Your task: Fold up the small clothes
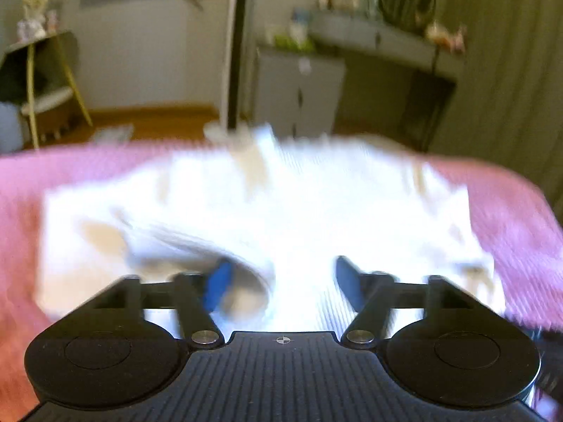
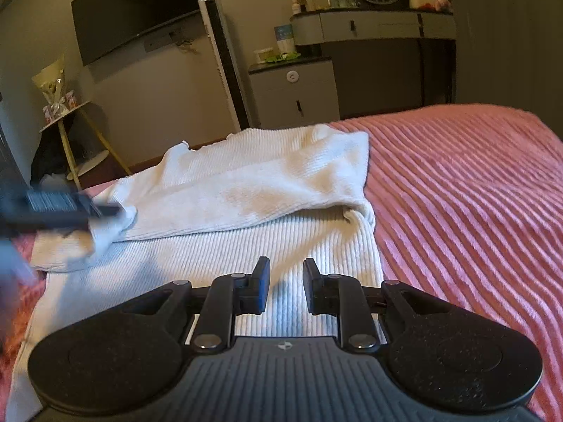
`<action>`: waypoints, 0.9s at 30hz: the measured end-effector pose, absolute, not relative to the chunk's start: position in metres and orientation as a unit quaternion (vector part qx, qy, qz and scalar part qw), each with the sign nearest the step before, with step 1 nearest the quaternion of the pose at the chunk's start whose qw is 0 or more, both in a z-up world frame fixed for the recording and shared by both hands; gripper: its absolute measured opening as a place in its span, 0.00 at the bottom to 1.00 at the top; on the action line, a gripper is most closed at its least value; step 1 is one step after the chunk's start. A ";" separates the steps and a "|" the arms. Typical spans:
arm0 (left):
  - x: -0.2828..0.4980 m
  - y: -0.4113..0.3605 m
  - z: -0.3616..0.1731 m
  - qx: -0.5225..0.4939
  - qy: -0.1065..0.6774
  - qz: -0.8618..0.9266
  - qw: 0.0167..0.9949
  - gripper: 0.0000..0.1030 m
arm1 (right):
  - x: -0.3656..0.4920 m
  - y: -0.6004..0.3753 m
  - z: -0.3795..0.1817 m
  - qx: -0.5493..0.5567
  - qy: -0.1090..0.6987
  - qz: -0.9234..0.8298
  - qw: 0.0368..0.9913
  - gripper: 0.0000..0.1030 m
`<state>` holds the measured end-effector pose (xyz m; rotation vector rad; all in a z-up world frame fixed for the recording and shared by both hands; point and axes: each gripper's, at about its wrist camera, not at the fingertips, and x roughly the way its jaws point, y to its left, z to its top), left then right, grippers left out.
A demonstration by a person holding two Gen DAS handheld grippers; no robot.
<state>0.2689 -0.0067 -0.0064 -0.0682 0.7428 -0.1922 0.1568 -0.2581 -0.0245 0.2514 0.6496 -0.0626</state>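
While the left wrist view is blurred, the left gripper (image 1: 281, 277) hangs over the white ribbed garment (image 1: 281, 204) on the pink bedspread (image 1: 510, 204), jaws spread and empty. From the right wrist, the right gripper (image 2: 286, 288) hovers above the garment's near edge, jaws narrowly apart, pinching nothing.

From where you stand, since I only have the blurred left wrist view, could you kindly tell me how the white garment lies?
Observer: The white garment lies on the pink bedspread, with an upper layer folded over its near part.
Operator: Thank you. Is the right gripper holding it?
Observer: No. The right gripper hovers over the near part, jaws slightly apart, with nothing between them.
Operator: And where does my left gripper sit?
Observer: The left gripper shows blurred at the fold's left end. Whether it touches the cloth I cannot tell.
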 end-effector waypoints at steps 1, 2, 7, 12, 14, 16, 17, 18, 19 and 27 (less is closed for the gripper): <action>0.266 -0.006 -0.013 -0.042 0.374 -0.097 0.922 0.69 | 0.157 -0.259 -0.025 0.126 0.319 -0.027 0.939 0.19; 0.259 -0.001 -0.015 -0.064 0.379 -0.095 0.918 0.71 | 0.157 -0.260 -0.026 0.127 0.318 -0.025 0.939 0.19; 0.211 0.045 -0.008 -0.200 0.352 -0.070 0.912 0.85 | 0.160 -0.256 -0.032 0.130 0.322 -0.009 0.938 0.19; 0.185 0.081 -0.016 -0.149 0.354 0.029 0.923 0.85 | 0.162 -0.227 -0.025 0.104 0.315 0.040 0.942 0.19; 0.187 0.098 -0.021 -0.157 0.360 0.051 0.918 0.83 | 0.168 -0.207 -0.021 0.095 0.315 0.065 0.942 0.20; 0.188 0.108 -0.025 -0.151 0.365 0.070 0.916 0.83 | 0.176 -0.184 -0.018 0.072 0.309 0.090 0.944 0.30; 0.190 0.112 -0.026 -0.146 0.363 0.077 0.917 0.83 | 0.180 -0.173 -0.017 0.065 0.306 0.101 0.944 0.32; 0.194 0.116 -0.028 -0.145 0.362 0.085 0.917 0.83 | 0.185 -0.164 -0.017 0.062 0.306 0.109 0.944 0.32; 0.196 0.121 -0.029 -0.151 0.363 0.092 0.915 0.83 | 0.191 -0.154 -0.016 0.062 0.308 0.116 0.942 0.32; 0.216 0.138 -0.036 -0.140 0.355 0.110 0.918 0.82 | 0.224 -0.081 -0.023 -0.028 0.313 0.127 0.941 0.38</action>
